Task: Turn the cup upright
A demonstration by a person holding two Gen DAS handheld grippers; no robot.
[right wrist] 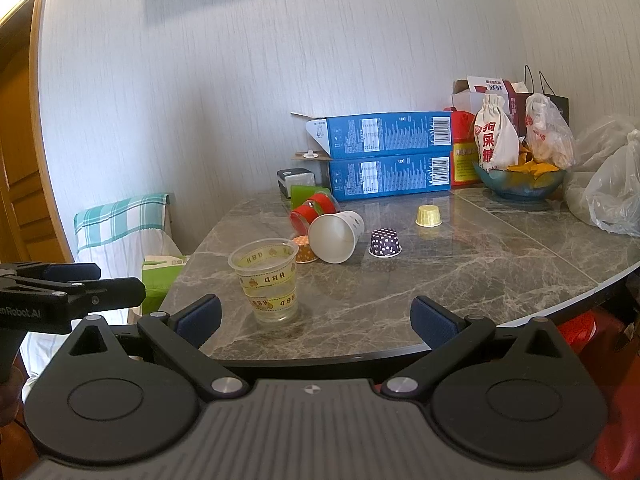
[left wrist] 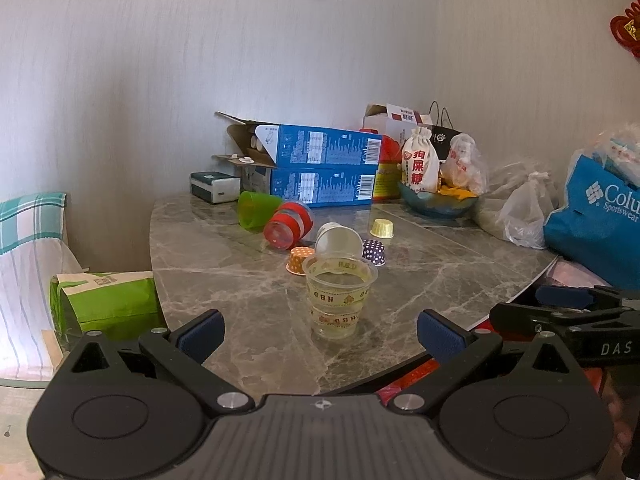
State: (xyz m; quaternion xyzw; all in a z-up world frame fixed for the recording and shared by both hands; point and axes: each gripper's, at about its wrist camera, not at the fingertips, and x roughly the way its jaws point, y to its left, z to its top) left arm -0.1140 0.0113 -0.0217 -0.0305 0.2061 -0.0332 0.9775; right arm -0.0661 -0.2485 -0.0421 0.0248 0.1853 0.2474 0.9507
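Note:
A clear plastic cup with yellow bands (left wrist: 339,295) stands upright on the marble table (left wrist: 224,264), just ahead of my open, empty left gripper (left wrist: 320,330). It also shows in the right wrist view (right wrist: 269,280), left of my open, empty right gripper (right wrist: 316,318). Behind it a white paper cup (left wrist: 339,240) (right wrist: 335,236) lies on its side. A red-banded clear cup (left wrist: 287,225) (right wrist: 312,211) and a green cup (left wrist: 256,211) (right wrist: 305,196) also lie on their sides. The right gripper (left wrist: 568,312) shows at the left view's right edge.
Small orange (left wrist: 300,260), purple dotted (right wrist: 385,242) and gold (right wrist: 428,216) baking cups sit upside down. Blue boxes (right wrist: 388,156), a bowl with bags (right wrist: 520,180), plastic bags (right wrist: 612,192) and a blue bag (left wrist: 596,216) crowd the back and right. A chair (right wrist: 120,232) stands left.

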